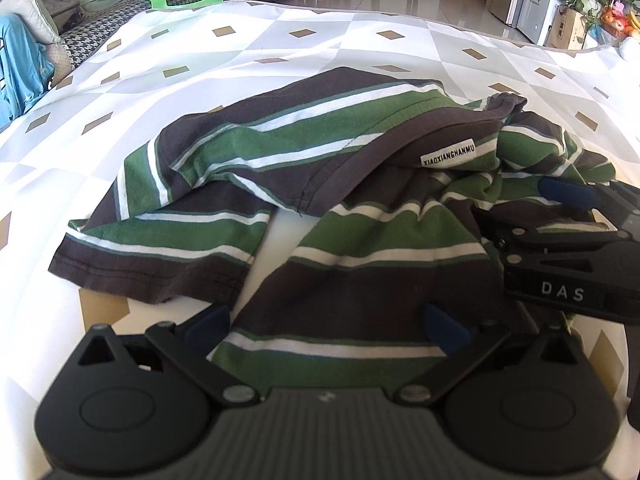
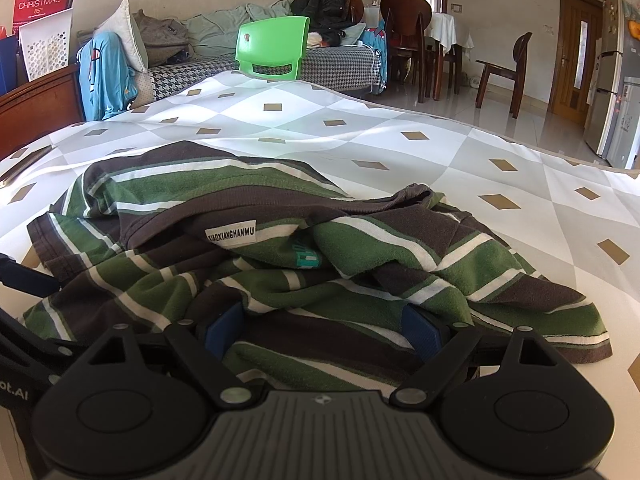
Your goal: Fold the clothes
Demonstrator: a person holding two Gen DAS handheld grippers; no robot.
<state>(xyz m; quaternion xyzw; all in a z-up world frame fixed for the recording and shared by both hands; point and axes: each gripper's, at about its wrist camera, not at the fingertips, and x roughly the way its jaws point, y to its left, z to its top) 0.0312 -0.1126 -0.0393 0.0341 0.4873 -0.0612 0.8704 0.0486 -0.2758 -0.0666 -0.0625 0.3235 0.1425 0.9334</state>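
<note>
- Left wrist view: the striped shirt [image 1: 320,200] lies crumpled on the patterned sheet [image 1: 280,40], one sleeve [image 1: 160,256] spread flat to the left and the collar flap with its white label [image 1: 448,157] thrown over the middle.
- The left gripper [image 1: 326,326] stands wide open, its blue pads on either side of the near hem, gripping nothing; cloth lies between them but is not pinched.
- Right wrist view: the right gripper [image 2: 322,330] is also wide open with bunched fabric between its pads, and they do not appear to press on it. It holds nothing.
- The step in hand looks like taking hold of the near edge to spread the shirt [image 2: 280,264] before any fold.
- To do it well, each gripper should close on a single layer at the hem, not on a wad of folds.
- The two grips should sit well apart, near the hem's corners, so that lifting pulls the body flat.
- The risk is catching the tucked-under layers at the right, which would drag the heap instead of opening it.
</note>
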